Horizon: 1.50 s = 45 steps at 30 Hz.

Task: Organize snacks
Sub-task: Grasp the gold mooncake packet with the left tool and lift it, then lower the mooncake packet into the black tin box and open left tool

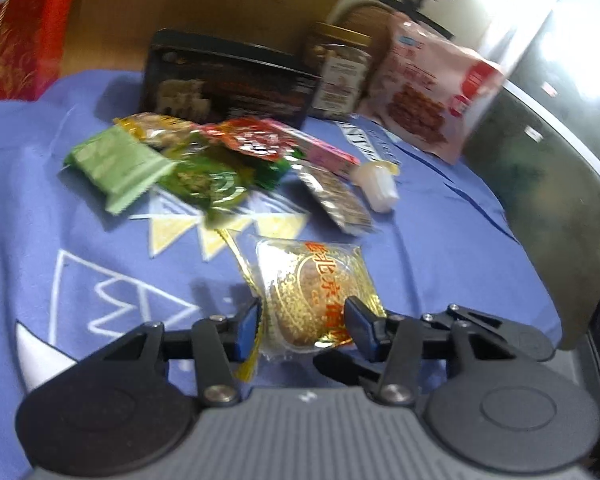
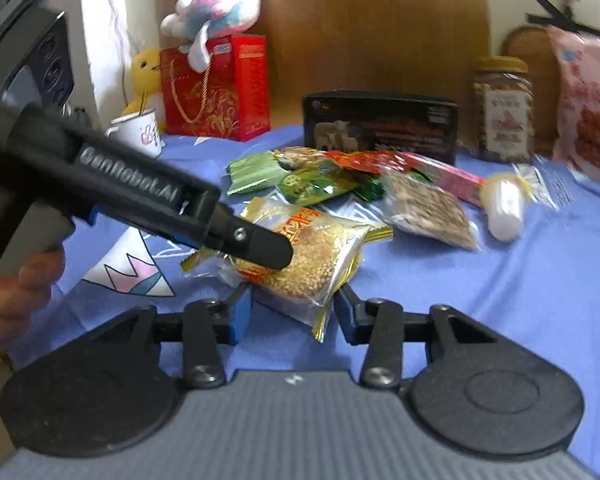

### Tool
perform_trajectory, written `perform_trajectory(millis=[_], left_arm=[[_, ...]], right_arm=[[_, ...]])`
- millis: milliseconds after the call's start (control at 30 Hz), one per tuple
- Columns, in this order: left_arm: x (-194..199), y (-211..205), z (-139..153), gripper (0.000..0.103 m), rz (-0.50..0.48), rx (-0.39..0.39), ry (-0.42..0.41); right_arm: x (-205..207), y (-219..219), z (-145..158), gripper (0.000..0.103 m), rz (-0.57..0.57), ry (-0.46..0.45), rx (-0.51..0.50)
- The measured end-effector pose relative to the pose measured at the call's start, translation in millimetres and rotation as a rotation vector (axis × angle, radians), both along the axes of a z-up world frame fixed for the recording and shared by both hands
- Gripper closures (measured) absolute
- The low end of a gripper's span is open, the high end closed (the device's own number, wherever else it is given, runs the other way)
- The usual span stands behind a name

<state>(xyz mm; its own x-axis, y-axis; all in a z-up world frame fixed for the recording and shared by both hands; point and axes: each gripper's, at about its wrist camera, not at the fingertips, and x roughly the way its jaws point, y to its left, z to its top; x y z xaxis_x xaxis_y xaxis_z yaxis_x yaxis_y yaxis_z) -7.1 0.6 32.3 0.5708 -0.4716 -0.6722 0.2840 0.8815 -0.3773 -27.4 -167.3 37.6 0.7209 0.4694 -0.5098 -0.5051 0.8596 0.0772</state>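
Observation:
A gold-wrapped sesame cake packet [image 1: 312,292] lies on the blue cloth [image 1: 440,240]. My left gripper [image 1: 302,322] is open, its blue-padded fingers on either side of the packet's near end. The right wrist view shows the same packet [image 2: 308,256], with the left gripper [image 2: 260,246] reaching over it from the left. My right gripper [image 2: 292,314] is open and empty, just in front of the packet's near edge. Behind lies a pile of small snacks: a green packet [image 1: 116,164], a red packet [image 1: 256,140], a pink bar [image 1: 324,150] and a jelly cup [image 1: 376,184].
A black box [image 1: 228,84], a nut jar [image 1: 340,72] and a pink snack bag [image 1: 432,84] stand at the back. A red gift bag [image 2: 216,88], plush toys [image 2: 216,4] and a white mug [image 2: 140,132] stand back left. A clear grain packet [image 2: 424,208] lies right of the pile.

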Motion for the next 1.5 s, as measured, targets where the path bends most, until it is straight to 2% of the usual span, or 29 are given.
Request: perform_trajectory(millis=[200, 300, 533, 667, 800, 833, 900, 967, 1033, 1133, 1267, 1400, 1500], left_arm=[[-9.0, -21.0, 17.0, 0.057, -0.044, 0.000, -0.059], [-6.9, -32.8, 16.1, 0.057, -0.069, -0.009, -0.062], [4.6, -59.4, -8.2, 0.056, -0.108, 0.016, -0.013], [2.5, -56.0, -10.0, 0.045, -0.111, 0.014, -0.007], [2.0, -47.1, -5.1, 0.041, -0.096, 0.014, -0.027], [3.8, -45.6, -5.4, 0.042, -0.096, 0.009, -0.022], [7.6, -47.5, -10.8, 0.053, -0.112, 0.003, 0.008], [5.6, -51.3, -13.1, 0.055, -0.118, 0.008, -0.001], [2.2, -53.4, -6.8, 0.060, -0.134, 0.019, -0.025], [2.0, -48.3, 4.6, 0.060, -0.117, 0.019, -0.043], [12.4, -32.0, 33.2, 0.060, -0.084, -0.005, -0.105], [47.3, -21.1, 65.9, 0.060, -0.026, -0.004, -0.167], [91.3, -17.1, 85.9, 0.060, 0.039, 0.008, -0.223]], right_arm=[[-17.4, -10.0, 12.2, 0.058, -0.062, -0.071, 0.004], [-22.9, -15.9, 12.5, 0.058, -0.099, -0.096, -0.009], [-14.2, -39.6, -3.5, 0.055, -0.166, -0.008, 0.004], [-13.9, -43.6, -7.9, 0.050, -0.178, 0.016, 0.042], [-17.2, -43.2, -10.4, 0.047, -0.178, 0.007, 0.045], [-17.5, -43.8, -11.0, 0.047, -0.179, 0.005, 0.050], [-17.5, -44.3, -11.4, 0.047, -0.181, 0.002, 0.053], [-16.8, -42.2, -9.5, 0.051, -0.176, -0.004, 0.038], [-17.2, -39.7, -5.6, 0.056, -0.173, -0.019, 0.029], [-14.9, -35.9, 2.7, 0.057, -0.165, -0.034, 0.045], [0.2, -30.3, 25.3, 0.057, -0.128, -0.099, 0.069], [44.2, -23.8, 52.5, 0.057, -0.085, -0.153, 0.094], [103.3, -18.5, 73.9, 0.057, -0.066, -0.158, 0.134]])
